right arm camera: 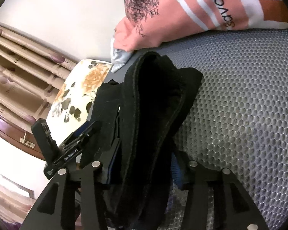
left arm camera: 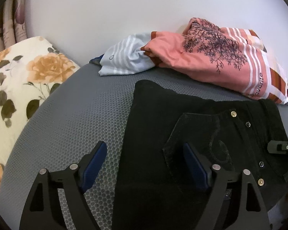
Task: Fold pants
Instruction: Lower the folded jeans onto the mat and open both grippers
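Observation:
Black pants (left arm camera: 182, 134) lie on the grey mesh mattress (left arm camera: 76, 118), back pocket and rivets up, waistband to the right. My left gripper (left arm camera: 145, 163) is open just above the pants' left edge: one blue pad over the mattress, the other over the pocket. In the right wrist view my right gripper (right arm camera: 142, 170) is shut on a thick fold of the pants (right arm camera: 149, 105) and holds it lifted off the mattress (right arm camera: 239, 115). The left gripper (right arm camera: 67, 145) shows at the left of that view. Part of the right gripper (left arm camera: 282, 147) shows at the right edge of the left wrist view.
A pink printed pillow (left arm camera: 220, 57) and a pale striped cloth (left arm camera: 124, 61) lie at the back by the white wall. A floral pillow (left arm camera: 19, 80) sits at the left, with curtains (right arm camera: 19, 67) and a wooden furniture edge (right arm camera: 13, 134) beyond it.

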`<state>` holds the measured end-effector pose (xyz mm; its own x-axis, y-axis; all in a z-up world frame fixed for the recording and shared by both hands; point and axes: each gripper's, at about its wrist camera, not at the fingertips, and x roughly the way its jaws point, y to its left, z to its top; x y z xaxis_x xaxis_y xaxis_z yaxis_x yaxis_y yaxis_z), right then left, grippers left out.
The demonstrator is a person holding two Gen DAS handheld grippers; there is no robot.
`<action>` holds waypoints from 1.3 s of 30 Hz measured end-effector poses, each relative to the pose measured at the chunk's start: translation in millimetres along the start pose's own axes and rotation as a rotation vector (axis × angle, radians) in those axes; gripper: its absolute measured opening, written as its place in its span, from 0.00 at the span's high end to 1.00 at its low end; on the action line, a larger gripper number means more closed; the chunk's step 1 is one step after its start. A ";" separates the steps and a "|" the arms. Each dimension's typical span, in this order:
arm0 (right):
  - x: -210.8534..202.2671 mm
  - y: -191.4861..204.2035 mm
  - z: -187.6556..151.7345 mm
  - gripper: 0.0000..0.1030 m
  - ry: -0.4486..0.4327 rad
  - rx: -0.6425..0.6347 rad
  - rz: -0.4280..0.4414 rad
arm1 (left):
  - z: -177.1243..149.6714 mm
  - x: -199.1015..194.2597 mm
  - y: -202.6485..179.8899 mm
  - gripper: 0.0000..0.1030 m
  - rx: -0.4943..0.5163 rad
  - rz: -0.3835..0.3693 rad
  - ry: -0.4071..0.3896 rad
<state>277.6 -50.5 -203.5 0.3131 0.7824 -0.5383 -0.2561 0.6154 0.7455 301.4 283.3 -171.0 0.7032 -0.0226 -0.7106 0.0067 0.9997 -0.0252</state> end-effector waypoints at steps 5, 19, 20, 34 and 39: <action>-4.1 5.1 -5.8 0.54 -0.027 -0.049 -0.053 | -3.9 -7.0 -7.7 0.18 0.028 0.086 -0.050; 4.8 46.5 -21.1 0.16 -0.146 -0.212 -0.387 | -5.8 -13.8 -9.9 0.09 0.034 0.172 -0.093; 6.5 48.8 -21.9 0.15 -0.152 -0.223 -0.410 | -5.9 -14.2 -9.7 0.09 0.033 0.168 -0.096; 24.0 73.4 -30.2 0.03 -0.200 -0.333 -0.651 | -6.6 -19.4 -9.2 0.06 0.024 0.163 -0.128; 27.0 72.9 -30.3 0.02 -0.194 -0.324 -0.692 | -6.5 -21.6 -11.5 0.04 0.031 0.167 -0.142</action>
<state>239.7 18.4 -175.7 0.6453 0.1987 -0.7377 -0.1891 0.9771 0.0978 281.5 272.2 -159.9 0.7895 0.1428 -0.5968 -0.0975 0.9894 0.1078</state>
